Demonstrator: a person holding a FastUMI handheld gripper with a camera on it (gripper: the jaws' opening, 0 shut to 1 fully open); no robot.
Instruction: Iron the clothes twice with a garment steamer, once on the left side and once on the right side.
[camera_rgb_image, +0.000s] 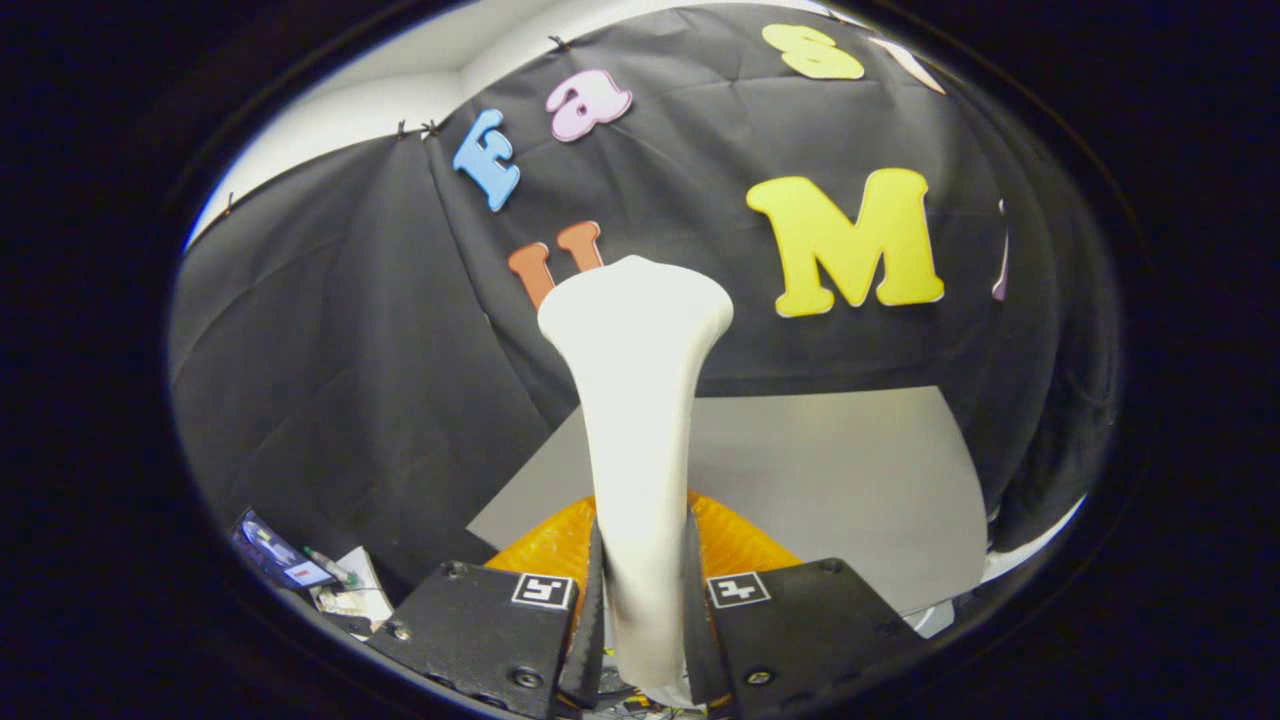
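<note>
A white garment steamer (638, 420) stands up between my fingers, its narrow handle pinched low down and its wide head flaring out beyond them. My gripper (645, 590) is shut on that handle, both fingers pressed to its sides. Right behind the fingers, under the steamer, lies an orange garment (735, 540) on a grey table (850, 480); most of the garment is hidden by the fingers and the steamer.
The table's grey top stretches out to the right beyond the garment. Off its left edge, lower down, lie a small device with a screen (285, 560) and some papers (350, 590). Black cloth walls close in behind and to both sides.
</note>
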